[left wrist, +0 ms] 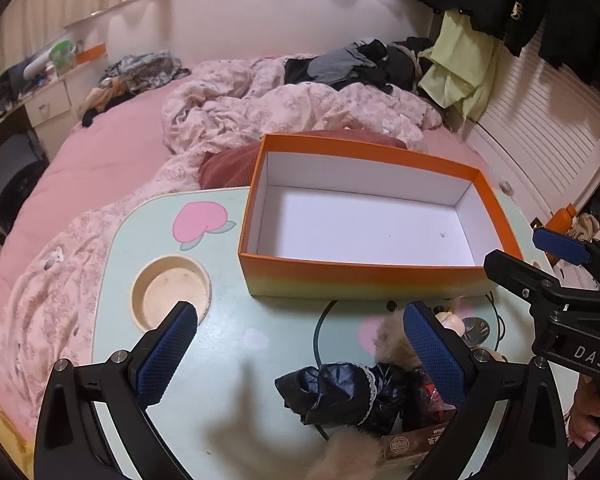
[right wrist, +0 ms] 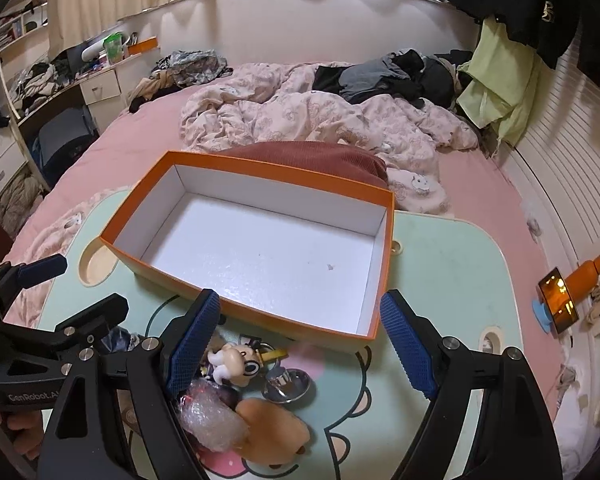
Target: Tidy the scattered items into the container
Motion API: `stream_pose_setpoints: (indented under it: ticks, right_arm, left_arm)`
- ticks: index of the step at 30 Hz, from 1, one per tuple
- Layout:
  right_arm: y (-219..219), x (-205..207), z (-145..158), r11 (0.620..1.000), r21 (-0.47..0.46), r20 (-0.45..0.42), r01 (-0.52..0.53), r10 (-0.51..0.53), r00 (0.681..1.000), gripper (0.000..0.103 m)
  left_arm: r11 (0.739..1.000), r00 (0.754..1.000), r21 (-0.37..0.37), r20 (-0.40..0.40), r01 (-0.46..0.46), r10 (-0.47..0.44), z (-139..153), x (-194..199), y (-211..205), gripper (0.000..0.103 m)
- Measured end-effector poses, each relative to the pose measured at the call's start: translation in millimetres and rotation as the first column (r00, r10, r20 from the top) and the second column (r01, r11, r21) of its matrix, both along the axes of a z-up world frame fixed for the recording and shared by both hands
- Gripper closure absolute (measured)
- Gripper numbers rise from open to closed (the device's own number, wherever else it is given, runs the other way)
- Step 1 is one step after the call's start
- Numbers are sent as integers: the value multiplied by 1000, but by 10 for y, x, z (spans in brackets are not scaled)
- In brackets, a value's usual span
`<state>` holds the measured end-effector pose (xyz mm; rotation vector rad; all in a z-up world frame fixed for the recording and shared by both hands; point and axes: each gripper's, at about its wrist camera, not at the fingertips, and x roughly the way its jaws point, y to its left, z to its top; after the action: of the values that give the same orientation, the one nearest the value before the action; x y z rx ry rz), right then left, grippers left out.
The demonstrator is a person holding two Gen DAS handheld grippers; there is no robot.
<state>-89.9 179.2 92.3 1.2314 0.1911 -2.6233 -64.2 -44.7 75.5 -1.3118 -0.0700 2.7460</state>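
An orange box with a bare white inside stands on the pale green lap table; its front wall also shows in the right wrist view. My left gripper hangs open over the table in front of the box, nothing between its pads. Just to its right lie a dark shiny doll garment, a tan fur piece and a small brown packet. My right gripper is open above a cartoon figurine, a silver dish, a bubble-wrap bundle and a tan plush.
The table rests on a pink bed with a rumpled floral duvet and a dark clothes pile. A round cup recess is sunk into the table's left. A phone on a stand and an orange bottle sit to the right.
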Motion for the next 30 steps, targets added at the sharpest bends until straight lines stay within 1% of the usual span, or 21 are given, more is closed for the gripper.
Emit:
stream_pose_setpoints:
  ticks: [12,26,28,30]
  right_arm:
    - [-20,-1,-46,1000,10,8,1,-1,1000,21]
    - [-51,13,-63,1000,14,12,-1,1,1000,21]
    - [-46,17,-57,1000,10,12,0,0,1000,21]
    - [-23,66,-17,1000,1,-9,13,-13,1000,21]
  left_arm:
    - [1000,1000,-1,19,4,-4,-61,-15,23,0]
    - [1000,1000,3,18,2,-2,-37,-13,16,0]
    - [1000,1000,20,15,5,-5,17,30,-8,0]
    - [998,1000,56,-3,16,-16,128,126,-48,0]
